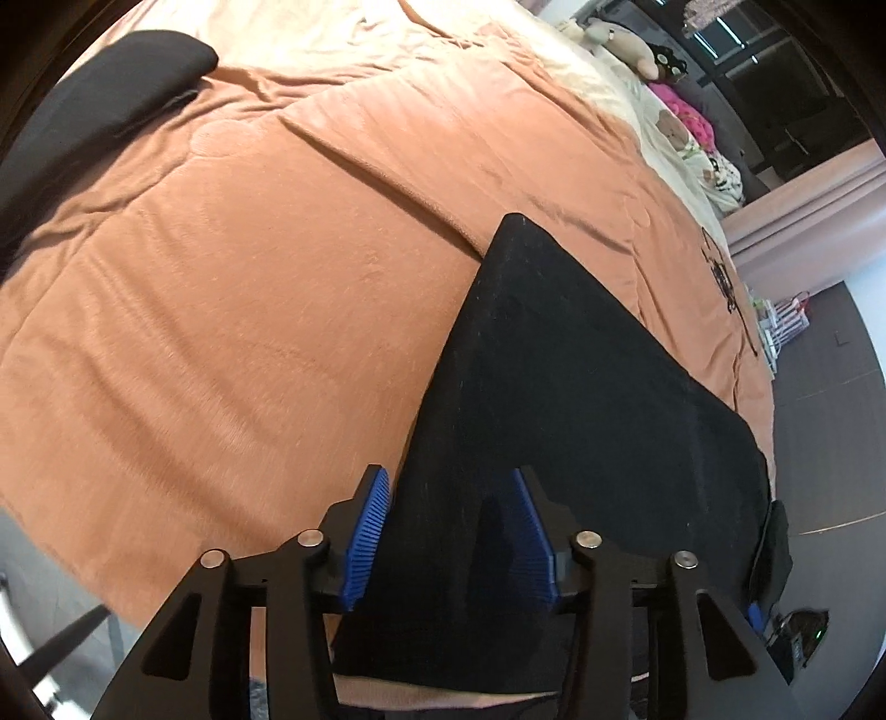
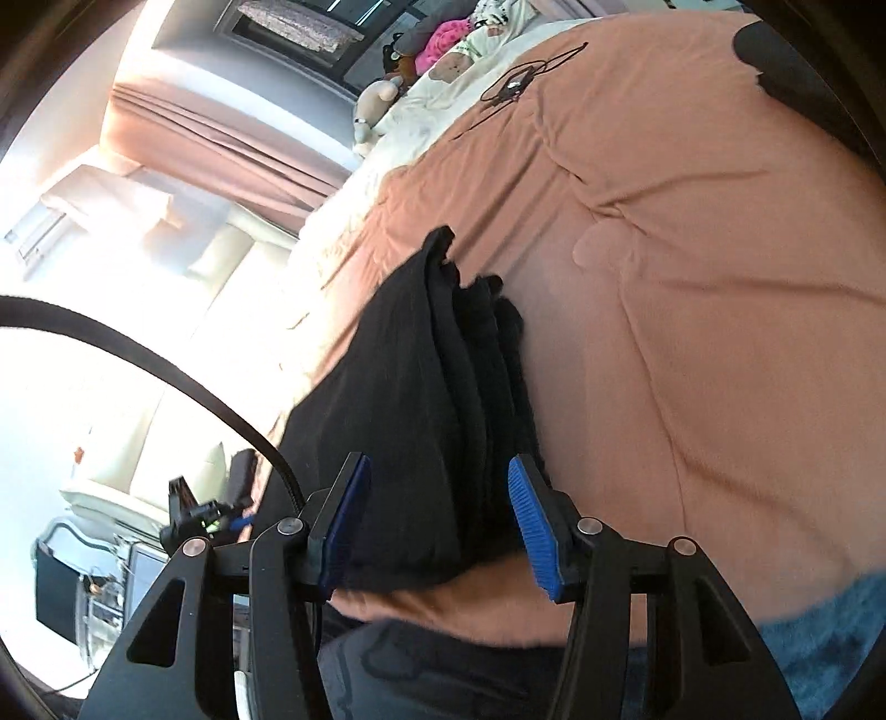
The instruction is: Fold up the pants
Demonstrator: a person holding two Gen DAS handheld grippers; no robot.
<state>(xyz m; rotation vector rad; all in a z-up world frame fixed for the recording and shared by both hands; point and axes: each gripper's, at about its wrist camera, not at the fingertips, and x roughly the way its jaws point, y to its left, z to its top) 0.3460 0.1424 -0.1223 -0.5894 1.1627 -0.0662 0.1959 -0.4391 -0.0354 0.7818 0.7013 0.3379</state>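
The black pants point(image 1: 554, 360) lie folded into a flat pile on the orange blanket point(image 1: 221, 277), near the bed's front edge. My left gripper point(image 1: 448, 476) hovers over the near end of the pile. Its blue pads point(image 1: 365, 537) stand apart, open, with the cloth below and between them. In the right wrist view the same pants point(image 2: 432, 360) show as stacked layers with their fold edges facing right. My right gripper point(image 2: 437, 459) is open over the near end, with its pads point(image 2: 534, 526) clear of the fabric on both sides.
Another black garment point(image 1: 111, 83) lies at the blanket's far left, and it shows in the right wrist view as a black garment point(image 2: 786, 61). Stuffed toys point(image 1: 626, 44) and a pink item point(image 1: 686, 111) sit at the bed's head. A black cable point(image 2: 515, 83) lies on the blanket point(image 2: 692, 277). Dark floor point(image 1: 830, 387) borders the bed.
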